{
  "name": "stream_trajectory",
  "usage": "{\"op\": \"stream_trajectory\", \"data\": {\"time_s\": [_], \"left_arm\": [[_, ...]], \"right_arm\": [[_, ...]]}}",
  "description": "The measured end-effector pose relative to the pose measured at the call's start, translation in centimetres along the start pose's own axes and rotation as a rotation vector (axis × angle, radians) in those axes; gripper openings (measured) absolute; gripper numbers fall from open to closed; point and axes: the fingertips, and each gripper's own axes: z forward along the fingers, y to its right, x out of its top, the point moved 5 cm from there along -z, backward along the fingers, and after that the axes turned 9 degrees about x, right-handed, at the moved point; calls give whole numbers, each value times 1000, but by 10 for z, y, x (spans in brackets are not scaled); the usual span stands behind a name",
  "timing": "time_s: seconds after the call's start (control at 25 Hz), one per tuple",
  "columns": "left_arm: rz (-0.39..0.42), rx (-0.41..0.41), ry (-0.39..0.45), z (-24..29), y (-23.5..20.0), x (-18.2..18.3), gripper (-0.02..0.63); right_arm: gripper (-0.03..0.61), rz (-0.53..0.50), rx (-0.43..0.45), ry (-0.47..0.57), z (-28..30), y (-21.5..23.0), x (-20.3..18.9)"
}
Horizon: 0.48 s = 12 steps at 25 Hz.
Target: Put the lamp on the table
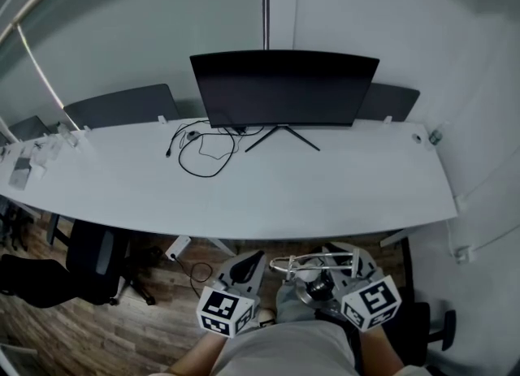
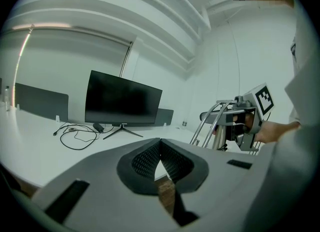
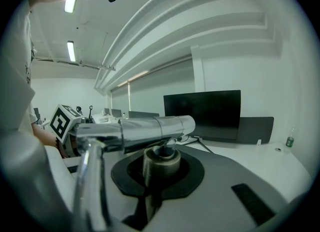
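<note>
Right gripper: clenched on the lamp, a chrome one. The pads press on a short round collar under its horizontal tube; which part of the lamp that collar is, I cannot say for certain.

Left gripper: jaws closed tip to tip, nothing between them.

In the head view, both tools sit at 6 o'clock, short of the near edge of the white desk and above my lap. The left gripper is just beside the right one, at its 9 o'clock. The lamp is held in the air, not on the desk.

On the desk: a dark curved monitor at 12 o'clock on a splayed stand, and a looped black cable at 11 o'clock. An office chair stands at 8 o'clock on a wooden floor.
</note>
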Motion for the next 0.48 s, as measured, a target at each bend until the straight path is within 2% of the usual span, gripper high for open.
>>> {"op": "stream_trajectory", "data": {"time_s": [0.48], "left_arm": [[-10,10,-7,66,-15,19,3]], "right_arm": [[32,-11,31,-23,36,58,9]]}}
